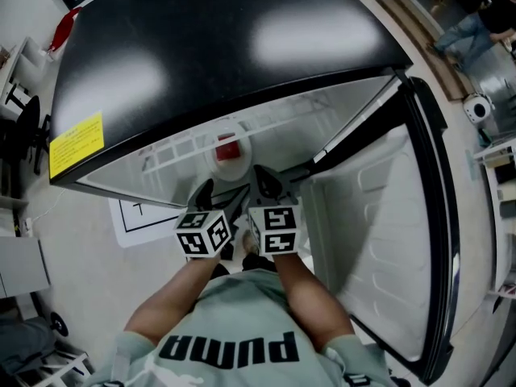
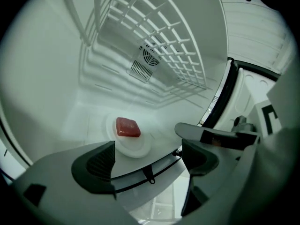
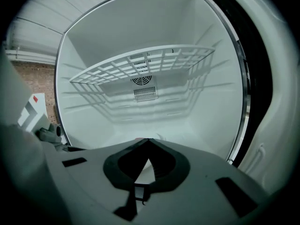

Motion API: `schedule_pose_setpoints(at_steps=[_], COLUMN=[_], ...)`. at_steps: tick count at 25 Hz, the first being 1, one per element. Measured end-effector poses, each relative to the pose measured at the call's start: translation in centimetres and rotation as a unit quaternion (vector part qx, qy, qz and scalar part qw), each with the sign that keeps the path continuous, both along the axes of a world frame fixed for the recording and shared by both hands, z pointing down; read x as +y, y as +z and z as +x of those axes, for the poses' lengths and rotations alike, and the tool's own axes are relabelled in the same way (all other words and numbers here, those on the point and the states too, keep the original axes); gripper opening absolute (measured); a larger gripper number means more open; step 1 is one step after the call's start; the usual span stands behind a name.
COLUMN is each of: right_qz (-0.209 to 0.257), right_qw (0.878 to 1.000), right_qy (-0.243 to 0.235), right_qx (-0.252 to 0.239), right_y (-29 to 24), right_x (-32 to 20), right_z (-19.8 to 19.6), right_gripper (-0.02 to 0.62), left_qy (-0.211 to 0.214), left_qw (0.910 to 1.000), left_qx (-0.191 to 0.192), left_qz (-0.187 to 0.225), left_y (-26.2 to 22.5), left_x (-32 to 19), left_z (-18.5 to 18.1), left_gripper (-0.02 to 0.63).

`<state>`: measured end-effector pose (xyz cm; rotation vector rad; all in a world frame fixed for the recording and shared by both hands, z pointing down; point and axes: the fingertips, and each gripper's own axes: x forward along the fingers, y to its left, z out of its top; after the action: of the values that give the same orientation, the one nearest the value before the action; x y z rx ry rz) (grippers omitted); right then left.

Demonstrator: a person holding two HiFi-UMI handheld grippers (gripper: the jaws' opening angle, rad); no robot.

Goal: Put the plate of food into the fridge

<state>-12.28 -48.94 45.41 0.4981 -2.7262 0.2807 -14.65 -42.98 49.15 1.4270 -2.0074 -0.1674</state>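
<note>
A white plate (image 1: pixel 230 161) with a red block of food (image 1: pixel 227 146) sits on the fridge's white floor, inside the open fridge. In the left gripper view the plate (image 2: pixel 136 146) and the food (image 2: pixel 127 127) lie just beyond the jaws. My left gripper (image 2: pixel 147 161) is open, with nothing between its jaws and apart from the plate. From the head view it (image 1: pixel 218 198) hovers at the fridge's mouth. My right gripper (image 3: pixel 148 140) is shut with the tips touching, and its body hides the plate. It (image 1: pixel 266 184) sits beside the left one.
A white wire shelf (image 3: pixel 140 67) spans the fridge above the floor, also seen as a wire shelf (image 2: pixel 159 46). The open door (image 1: pixel 379 240) hangs at the right. The fridge's black top (image 1: pixel 218 47) carries a yellow label (image 1: pixel 76 142). A paper sheet (image 1: pixel 137 220) lies on the floor at left.
</note>
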Motion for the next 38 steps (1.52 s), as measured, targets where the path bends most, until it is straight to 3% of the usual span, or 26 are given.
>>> schedule_pose_setpoints(at_steps=[7,9,12,15,38], right_qz=[0.012,0.015,0.011,0.014,0.052], right_qw=[1.0,1.0,0.999,0.999,0.994], right_qy=[0.011,0.017,0.026,0.032,0.076], right_qx=[-0.012,-0.017,-0.024,-0.028,-0.059], right_y=[-1.2,-1.6,-2.4,-3.3,-8.3], right_x=[1.6,2.4,3.9,5.8,21.8], right_z=[1.3,1.8,2.4,3.0,9.0], right_gripper=[0.005,0.005,0.005,0.005,0.005], left_qy=[0.044,0.056,0.064,0.068,0.124], left_qw=[0.9952,0.9914,0.9854,0.9816,0.9705], left_qx=[-0.08,-0.11,-0.151,-0.172,-0.184], left_qz=[0.036,0.042,0.047,0.047,0.094], left_y=[-4.3,-5.7,-7.3,-8.4,-12.5], left_x=[2.4,3.4,5.2,7.3,22.0], left_z=[1.4,1.9,2.1,2.2,6.7], left_gripper=[0.44,0.323,0.21,0.015,0.005])
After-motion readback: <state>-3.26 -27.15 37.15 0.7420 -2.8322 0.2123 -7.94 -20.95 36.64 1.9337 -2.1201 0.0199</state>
